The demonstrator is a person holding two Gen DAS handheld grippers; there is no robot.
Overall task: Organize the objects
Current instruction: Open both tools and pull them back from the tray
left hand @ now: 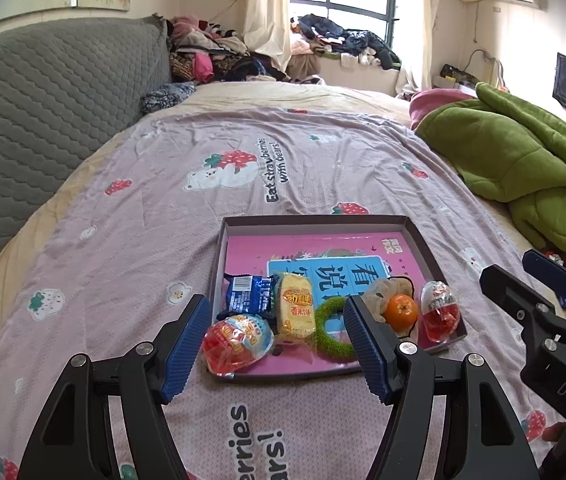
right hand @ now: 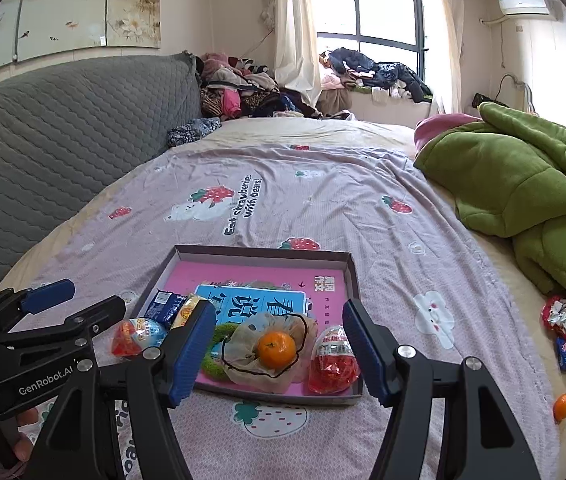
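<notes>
Both your grippers hang over the near edge of the box point(right hand: 353, 280) on the bed point(right hand: 323, 200), jaws spread wide w/ nothing between them: left gripper point(left hand: 277, 342), right gripper point(right hand: 277, 348). Most items already sit in the box: two foil-wrapped egg toys point(left hand: 239, 342) point(right hand: 333, 360), a blue snack pack point(left hand: 249, 294), a yellow wafer pack point(left hand: 295, 306), a green fuzzy ring point(left hand: 333, 330) and an orange point(right hand: 277, 348) on a sheer mesh pouch point(right hand: 243, 344).

Still out on the bed, to your right: a second orange point(right hand: 563, 406) and some wrapped sweets point(right hand: 565, 334), prob. candy, but the fisheye edge blurs them.

Handling: the loose orange is round, firm, light and will roll on soft bedding, so close across its middle, gently. Sweets are crinkly and slippery; pinch the twisted wrapper ends, not the body.
</notes>
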